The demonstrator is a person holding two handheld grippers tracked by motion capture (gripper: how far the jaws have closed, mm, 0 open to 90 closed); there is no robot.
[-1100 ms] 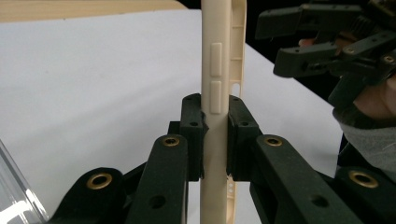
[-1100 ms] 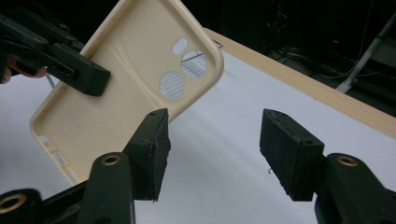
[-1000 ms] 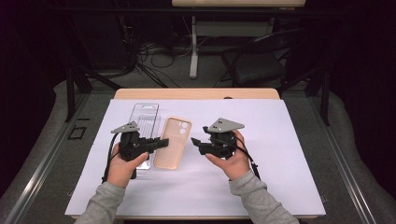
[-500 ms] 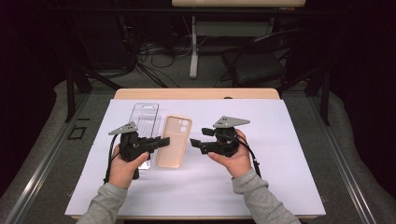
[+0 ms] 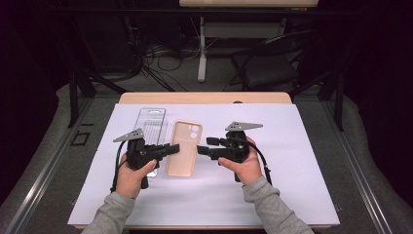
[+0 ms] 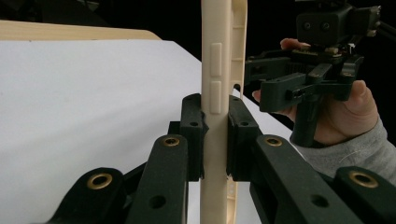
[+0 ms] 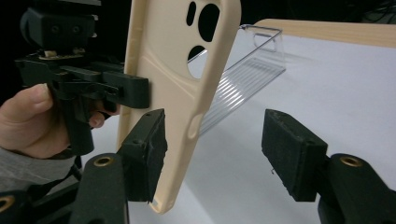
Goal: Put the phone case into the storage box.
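A beige phone case [image 5: 184,146] is held upright above the white sheet, its camera cutouts at the top. My left gripper [image 5: 173,147] is shut on the case's left long edge. In the left gripper view both pads [image 6: 194,135] press the case [image 6: 215,70] below its side buttons. My right gripper [image 5: 202,146] faces it from the right, open. Its jaws have just been closing. In the right gripper view the case [image 7: 177,70] reaches just in front of the left pad [image 7: 147,154]. The right pad stands well apart, and the gap at my right gripper [image 7: 215,158] is bare.
A clear ribbed plastic tray [image 5: 148,127] lies flat on the white sheet [image 5: 272,185] behind my left hand. The sheet covers a wooden table [image 5: 204,97]. Dark floor, cables and chair legs lie beyond the table's far edge.
My right gripper has shifted slightly to the right. The case and my left gripper have kept still.
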